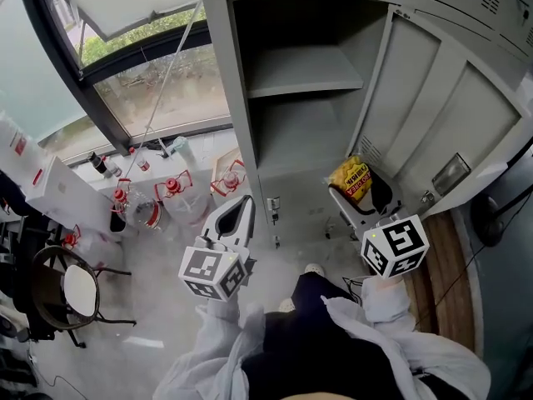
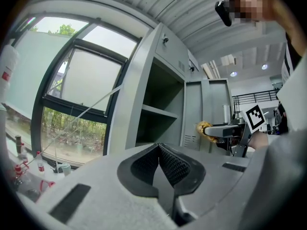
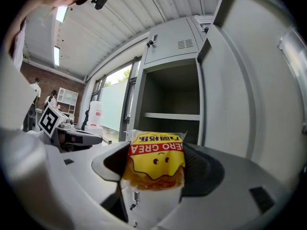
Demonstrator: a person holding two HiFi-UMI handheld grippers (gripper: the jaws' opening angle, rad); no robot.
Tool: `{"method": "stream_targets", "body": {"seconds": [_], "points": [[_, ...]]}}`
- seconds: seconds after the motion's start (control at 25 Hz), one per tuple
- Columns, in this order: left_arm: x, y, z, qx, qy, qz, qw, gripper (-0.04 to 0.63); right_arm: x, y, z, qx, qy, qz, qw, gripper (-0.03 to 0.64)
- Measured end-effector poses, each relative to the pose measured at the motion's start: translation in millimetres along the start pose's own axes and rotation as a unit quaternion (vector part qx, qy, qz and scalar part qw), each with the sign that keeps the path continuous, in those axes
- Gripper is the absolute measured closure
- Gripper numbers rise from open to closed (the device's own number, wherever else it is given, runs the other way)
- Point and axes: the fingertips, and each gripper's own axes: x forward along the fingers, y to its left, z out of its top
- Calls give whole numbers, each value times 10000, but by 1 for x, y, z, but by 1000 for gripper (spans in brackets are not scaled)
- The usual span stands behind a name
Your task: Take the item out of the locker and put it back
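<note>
I have the grey locker [image 1: 218, 73] open, its shelf [image 1: 304, 80] at twelve o'clock; the yellow snack packet [image 3: 154, 152] sits outside it, pinched in my right claw [image 3: 158, 166] beside the door [image 1: 450, 115]; my left claw [image 2: 159, 163] is pressed together; red-capped bottles [image 1: 171, 188] stand on the floor [image 1: 158, 307] at nine o'clock, below the window [image 1: 158, 90].

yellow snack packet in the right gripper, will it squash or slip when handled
Probably soft: the snack packet is a thin wrapper pinched between the jaws, so squeezing could crush it. Likely light, and its smooth film may slide.
</note>
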Motion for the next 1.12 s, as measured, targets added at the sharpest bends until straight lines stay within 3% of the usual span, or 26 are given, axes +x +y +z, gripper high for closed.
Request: {"method": "stream_targets", "body": {"seconds": [0.6, 1.12], "points": [[1, 21, -18, -81, 130, 428, 9990, 589, 133, 18, -20, 129, 248, 717, 9970, 302], [4, 48, -18, -89, 56, 1087, 9940, 589, 268, -12, -52, -556, 1318, 911, 9855, 302]]}}
